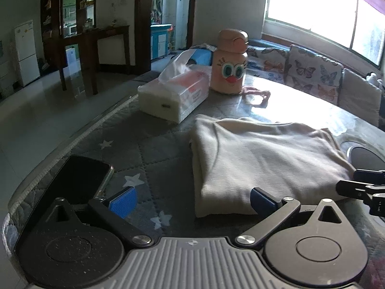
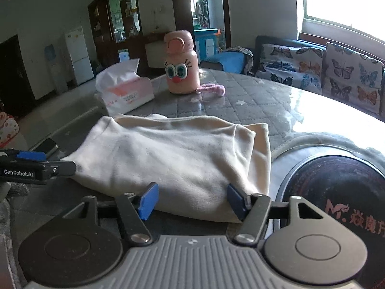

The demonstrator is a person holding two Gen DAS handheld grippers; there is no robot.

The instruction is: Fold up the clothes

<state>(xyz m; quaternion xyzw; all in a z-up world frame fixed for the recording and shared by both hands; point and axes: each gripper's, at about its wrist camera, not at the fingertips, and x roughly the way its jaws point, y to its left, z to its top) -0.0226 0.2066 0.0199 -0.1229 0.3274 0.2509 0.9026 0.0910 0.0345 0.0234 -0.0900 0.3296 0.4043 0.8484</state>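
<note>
We held the left gripper (image 1: 191, 203) low over the table (image 1: 156, 151), its blue-padded fingers (image 1: 124, 202) spread wide and grasping nothing. The folded cream garment (image 1: 262, 159) lay just ahead and to the right of that gripper, with its near left corner reaching in between the fingers, close to the right-hand pad; we could not tell whether pad and cloth touched. A dark phone (image 1: 79, 180) lay just ahead of the left finger, on the quilted star-patterned cover. Farther ahead stood a tissue pack (image 1: 173, 95) and, beside it, a peach bottle with a cartoon face (image 1: 229, 66), with a pink fuzzy strap (image 1: 257, 94) trailing to its right. Our right gripper (image 2: 192, 201) was likewise released, its fingers (image 2: 149, 200) apart and empty, sitting at the near edge of the garment (image 2: 173, 154), whose near right corner lay just ahead, between the two pads. To the right of that gripper we saw a round dark plate with pink lettering (image 2: 336, 192). From the right wrist view the left gripper (image 2: 36, 166) showed at the far left, just beside the garment's left edge; the tissue pack (image 2: 125, 91) and the bottle (image 2: 181, 65) stood well beyond the cloth.
</note>
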